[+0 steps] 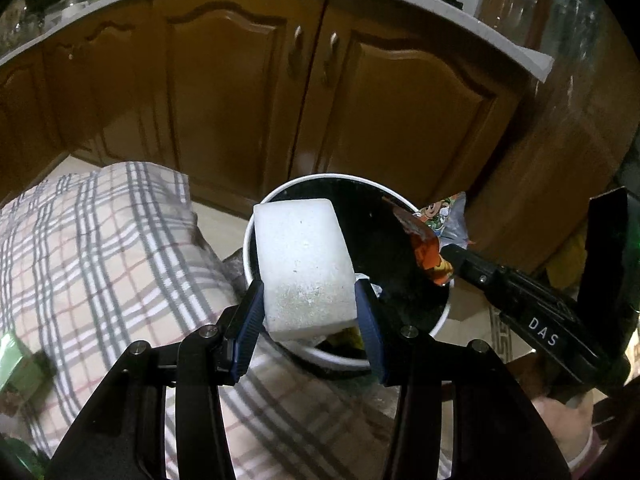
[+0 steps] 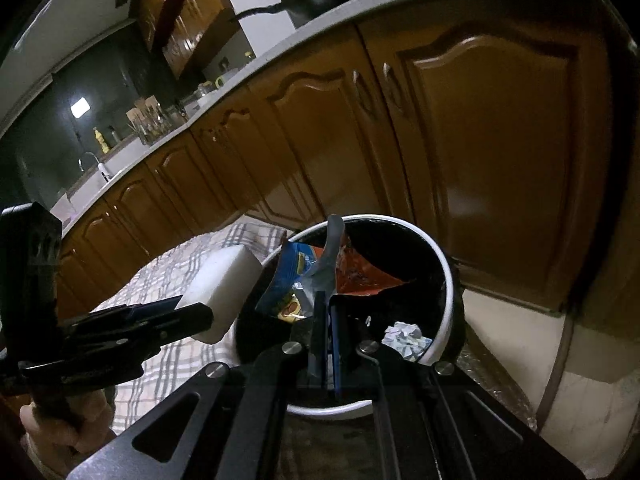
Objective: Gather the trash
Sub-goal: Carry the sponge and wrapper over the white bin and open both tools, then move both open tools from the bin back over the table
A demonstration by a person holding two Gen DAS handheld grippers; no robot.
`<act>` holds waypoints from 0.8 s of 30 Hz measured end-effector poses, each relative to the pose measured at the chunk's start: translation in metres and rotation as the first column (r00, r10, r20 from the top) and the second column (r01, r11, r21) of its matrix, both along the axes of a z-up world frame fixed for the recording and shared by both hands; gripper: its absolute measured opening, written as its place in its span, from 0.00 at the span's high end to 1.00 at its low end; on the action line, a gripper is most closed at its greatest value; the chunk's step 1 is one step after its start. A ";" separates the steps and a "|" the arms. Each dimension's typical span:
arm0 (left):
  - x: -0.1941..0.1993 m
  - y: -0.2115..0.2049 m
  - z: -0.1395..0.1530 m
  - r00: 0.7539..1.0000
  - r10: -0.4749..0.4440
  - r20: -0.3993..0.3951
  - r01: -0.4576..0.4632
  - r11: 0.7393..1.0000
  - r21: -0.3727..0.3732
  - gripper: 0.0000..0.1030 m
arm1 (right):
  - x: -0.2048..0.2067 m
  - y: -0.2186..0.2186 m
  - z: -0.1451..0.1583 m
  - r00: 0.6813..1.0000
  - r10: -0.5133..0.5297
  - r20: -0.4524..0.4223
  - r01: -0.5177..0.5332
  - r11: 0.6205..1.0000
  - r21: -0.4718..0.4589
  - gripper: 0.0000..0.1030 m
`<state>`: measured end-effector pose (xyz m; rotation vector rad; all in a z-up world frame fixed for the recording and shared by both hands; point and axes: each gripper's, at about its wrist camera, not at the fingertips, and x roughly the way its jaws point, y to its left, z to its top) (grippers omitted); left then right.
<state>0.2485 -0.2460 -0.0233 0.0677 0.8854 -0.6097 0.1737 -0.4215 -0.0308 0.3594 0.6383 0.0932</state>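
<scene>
Two grippers hold trash over the bin.

Nearest, the left gripper (image 1: 310, 316) squeezes a white foam block (image 1: 304, 264) between its blue pads (image 1: 248, 336). The block hangs over the near left rim of the white bin (image 1: 250, 264), partly out past the edge. Just right of it, the right gripper (image 2: 326, 320) is pinched tight on a crinkly snack wrapper (image 2: 320, 276), which sticks up over the middle of the bin. Down inside lies a crumpled paper ball (image 2: 404, 336). A checked cloth (image 1: 100, 248) lies left of the bin, and brown cabinet doors (image 1: 248, 92) stand far behind. If the left gripper lets go now, I think the block could hit the rim and tumble onto the cloth. The light wrapper could stick to the pads or flutter out over the side.
</scene>
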 end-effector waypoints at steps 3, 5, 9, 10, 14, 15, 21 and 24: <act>0.005 -0.006 -0.005 1.000 -0.007 -0.010 0.007 1.000 0.007 0.57 | 0.005 -0.003 -0.004 1.000 0.001 -0.016 -0.001 1.000 0.001 0.99; 0.008 -0.009 -0.008 1.000 -0.011 -0.018 0.012 1.000 0.009 0.57 | 0.008 -0.004 -0.007 1.000 0.002 -0.025 -0.002 1.000 0.001 0.99; 0.012 -0.015 -0.010 1.000 -0.015 -0.025 0.015 1.000 0.014 0.54 | 0.015 -0.007 -0.011 0.999 0.007 -0.044 -0.007 1.000 0.004 0.95; 0.014 -0.017 -0.011 1.000 -0.014 -0.028 0.015 1.000 0.022 0.52 | 0.016 -0.009 -0.012 0.999 0.005 -0.051 -0.005 1.000 0.005 0.93; 0.016 -0.017 -0.013 0.999 -0.005 -0.041 0.006 1.000 0.023 0.46 | 0.018 -0.015 -0.016 0.998 -0.005 -0.061 0.007 0.999 0.031 0.70; 0.016 -0.014 -0.013 0.999 -0.001 -0.043 0.002 1.000 0.020 0.43 | 0.016 -0.016 -0.016 0.998 -0.009 -0.057 0.010 0.999 0.033 0.64; 0.011 0.004 -0.012 0.998 0.027 -0.059 -0.028 0.999 -0.019 0.39 | 0.005 -0.015 -0.016 0.999 -0.021 -0.044 0.023 0.998 0.054 0.56; 0.004 0.016 -0.012 0.997 0.040 -0.060 -0.042 0.999 -0.033 0.39 | -0.003 -0.013 -0.012 0.999 -0.020 -0.026 0.022 0.997 0.069 0.49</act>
